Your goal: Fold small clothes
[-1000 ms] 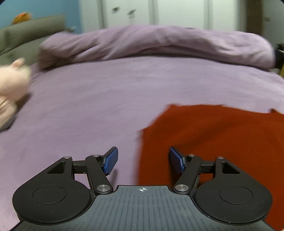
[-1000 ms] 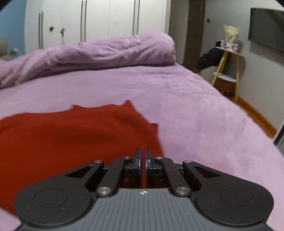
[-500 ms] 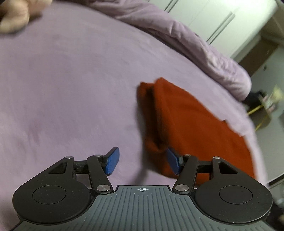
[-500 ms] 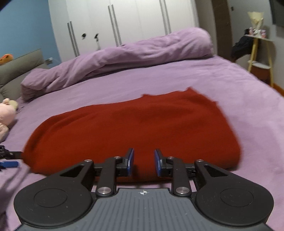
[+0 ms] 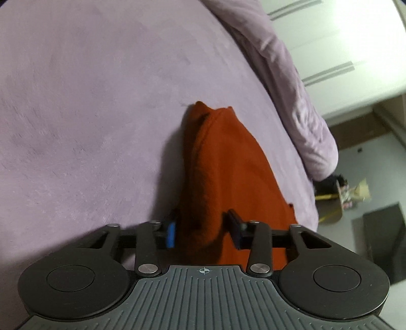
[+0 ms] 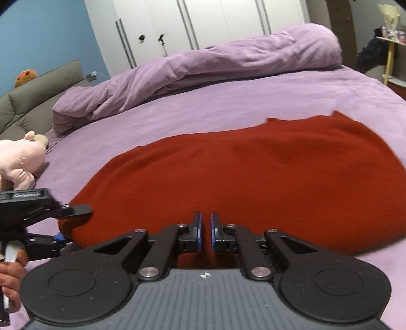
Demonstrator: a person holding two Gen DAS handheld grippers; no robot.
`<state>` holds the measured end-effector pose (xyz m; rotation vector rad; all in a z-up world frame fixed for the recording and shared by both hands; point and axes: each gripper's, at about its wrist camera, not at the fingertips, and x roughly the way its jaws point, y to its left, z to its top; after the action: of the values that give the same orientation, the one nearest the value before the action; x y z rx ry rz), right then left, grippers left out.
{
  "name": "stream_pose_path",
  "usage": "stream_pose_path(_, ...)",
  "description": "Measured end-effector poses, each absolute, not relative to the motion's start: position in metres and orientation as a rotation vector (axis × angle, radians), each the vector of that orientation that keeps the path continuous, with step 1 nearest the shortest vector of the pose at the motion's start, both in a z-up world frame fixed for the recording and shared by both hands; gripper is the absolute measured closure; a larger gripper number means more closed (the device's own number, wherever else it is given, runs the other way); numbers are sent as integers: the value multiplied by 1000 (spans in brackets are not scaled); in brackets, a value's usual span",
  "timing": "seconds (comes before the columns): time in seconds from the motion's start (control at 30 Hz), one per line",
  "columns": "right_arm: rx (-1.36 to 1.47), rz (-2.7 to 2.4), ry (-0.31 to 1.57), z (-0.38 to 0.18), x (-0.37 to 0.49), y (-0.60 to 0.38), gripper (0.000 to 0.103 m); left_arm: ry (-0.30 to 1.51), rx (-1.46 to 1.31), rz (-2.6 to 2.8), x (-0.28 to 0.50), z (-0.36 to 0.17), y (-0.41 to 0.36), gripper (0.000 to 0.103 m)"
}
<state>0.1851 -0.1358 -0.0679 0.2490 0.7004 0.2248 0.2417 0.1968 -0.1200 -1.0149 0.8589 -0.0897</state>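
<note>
A red garment (image 6: 253,177) lies folded over on the purple bed (image 6: 228,106). In the left wrist view the garment (image 5: 228,165) runs away from the camera, and my left gripper (image 5: 203,228) is open with its two fingers on either side of the garment's near folded edge. The left gripper also shows in the right wrist view (image 6: 58,223) at the garment's left end. My right gripper (image 6: 206,232) hovers at the garment's near edge, its pads a narrow gap apart with nothing visible between them.
A rolled purple duvet (image 6: 203,66) lies along the far side of the bed. A pink plush toy (image 6: 20,160) sits at the left. White wardrobes (image 6: 203,22) stand behind, and a yellow side table (image 6: 390,50) stands at the right.
My left gripper has moved in onto the garment's left end, so the cloth now sits between its fingers. My right gripper opened after one second ago and has since narrowed again.
</note>
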Motion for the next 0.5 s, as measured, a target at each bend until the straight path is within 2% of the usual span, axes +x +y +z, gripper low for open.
stream_pose_path(0.2, 234, 318, 733, -77, 196, -98, 97, 836, -1137, -85, 246, -133, 202, 80)
stream_pose_path(0.4, 69, 352, 738, -82, 194, -78, 98, 809, -1087, -113, 242, -125, 201, 81)
stream_pose_path(0.5, 32, 336, 751, -73, 194, -77, 101, 819, -1095, -108, 244, -127, 202, 81)
